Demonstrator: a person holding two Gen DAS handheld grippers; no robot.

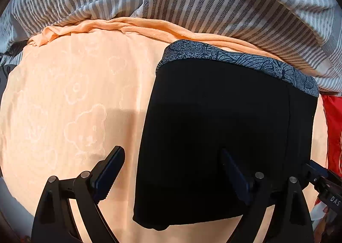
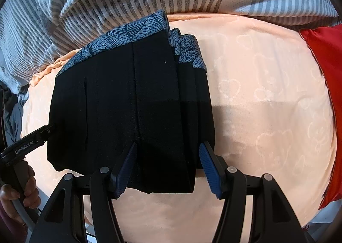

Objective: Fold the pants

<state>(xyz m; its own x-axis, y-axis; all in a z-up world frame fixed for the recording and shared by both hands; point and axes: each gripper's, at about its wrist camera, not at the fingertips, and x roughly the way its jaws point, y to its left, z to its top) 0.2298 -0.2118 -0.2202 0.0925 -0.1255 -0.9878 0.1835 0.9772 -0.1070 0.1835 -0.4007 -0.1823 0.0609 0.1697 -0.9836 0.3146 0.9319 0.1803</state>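
The folded black pants point(image 1: 224, 140) lie on a peach blanket point(image 1: 74, 104) spread over a bed, their patterned blue waistband point(image 1: 245, 61) toward the far edge, just short of a rumpled grey-striped sheet point(image 1: 213, 3). The bed's own edges are cut off in both views, so how near the pants lie to a corner cannot be told. The left gripper point(image 1: 173, 170) hangs with jaws wide apart, one finger over the blanket, the other over the pants' near end; the dark cloth makes it hard to tell whether that finger touches. The right gripper point(image 2: 168, 164) has its jaws apart, straddling the pants' near right corner without pressing. Only the right wrist view shows the stacked layers at the waistband, a hand point(image 2: 19, 191) holding the left gripper's handle, and most of a red pillow point(image 2: 327, 68).
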